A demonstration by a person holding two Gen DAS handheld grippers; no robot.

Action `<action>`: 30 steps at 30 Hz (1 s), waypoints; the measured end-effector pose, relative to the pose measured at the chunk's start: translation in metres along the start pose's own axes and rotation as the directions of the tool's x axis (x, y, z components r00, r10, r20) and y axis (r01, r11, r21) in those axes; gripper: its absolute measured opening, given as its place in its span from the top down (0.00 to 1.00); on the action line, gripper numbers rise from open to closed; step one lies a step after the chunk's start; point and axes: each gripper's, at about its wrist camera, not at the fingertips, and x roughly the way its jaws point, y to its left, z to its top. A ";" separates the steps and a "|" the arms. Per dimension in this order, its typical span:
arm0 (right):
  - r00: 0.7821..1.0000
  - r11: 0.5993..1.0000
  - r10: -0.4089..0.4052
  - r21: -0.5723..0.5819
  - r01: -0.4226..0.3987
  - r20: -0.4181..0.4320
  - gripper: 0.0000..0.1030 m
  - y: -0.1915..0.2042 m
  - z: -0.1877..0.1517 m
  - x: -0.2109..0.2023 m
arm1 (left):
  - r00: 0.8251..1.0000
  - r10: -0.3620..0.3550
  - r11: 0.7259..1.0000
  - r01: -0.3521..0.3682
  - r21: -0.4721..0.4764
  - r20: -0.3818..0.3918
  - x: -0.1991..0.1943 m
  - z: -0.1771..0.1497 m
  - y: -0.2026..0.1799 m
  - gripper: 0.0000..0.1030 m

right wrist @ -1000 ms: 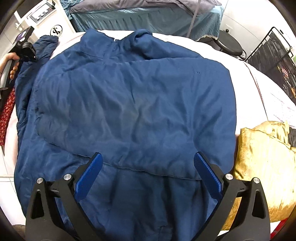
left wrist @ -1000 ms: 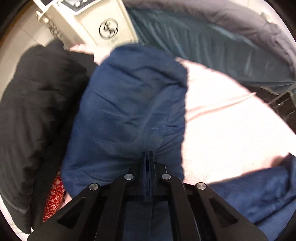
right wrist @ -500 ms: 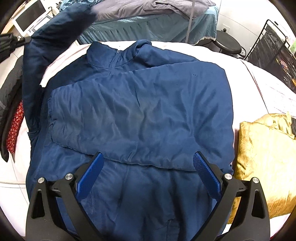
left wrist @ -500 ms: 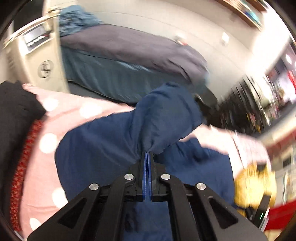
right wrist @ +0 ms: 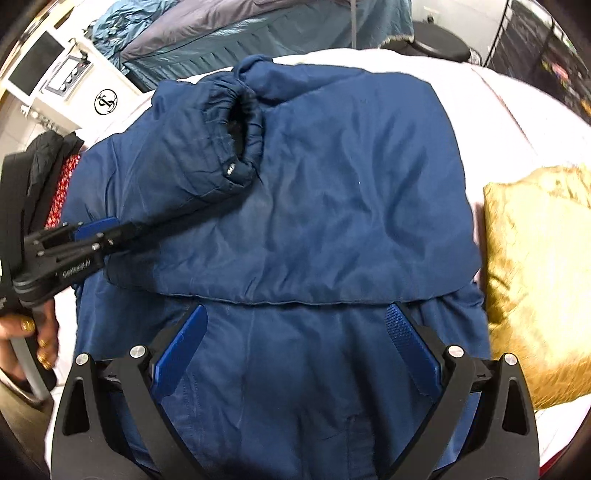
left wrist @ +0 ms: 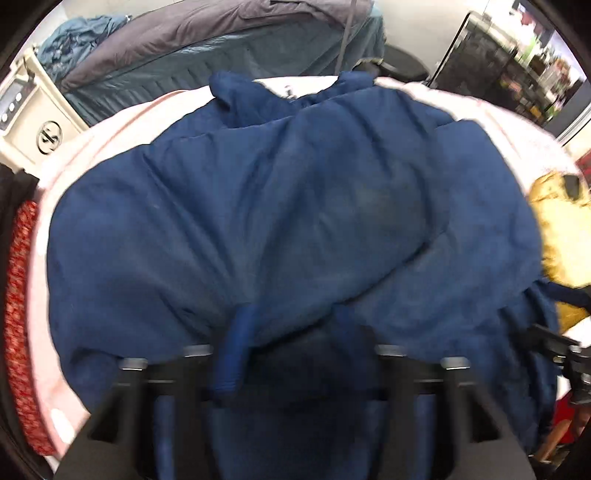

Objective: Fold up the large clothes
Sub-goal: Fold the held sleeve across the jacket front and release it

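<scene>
A large navy padded jacket point(right wrist: 332, 192) lies spread on the pale bed, collar at the far end. Its left sleeve point(right wrist: 192, 147) is folded across the chest, cuff near the collar. My left gripper point(right wrist: 110, 229) sits at the jacket's left side with its fingers apart against the sleeve; in its own blurred view point(left wrist: 288, 332) the blue pads stand apart over the jacket point(left wrist: 295, 206), gripping nothing. My right gripper point(right wrist: 295, 332) hovers wide open and empty over the jacket's lower hem.
A gold cushion point(right wrist: 539, 273) lies right of the jacket. Black and red clothes point(right wrist: 55, 170) are piled at the left edge. A white appliance point(right wrist: 74, 85) and a grey-blue bed point(right wrist: 258, 33) stand behind. A black rack point(right wrist: 535, 44) is far right.
My left gripper carried the sleeve up and over onto the jacket's chest, then opened and let it go. My right gripper stayed open above the hem.
</scene>
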 end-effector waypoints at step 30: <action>0.988 0.977 0.126 -0.185 -0.107 0.094 0.88 0.089 0.098 0.023 | 0.959 0.283 0.875 -0.268 -0.403 -0.021 -0.049 -0.114 0.125 0.06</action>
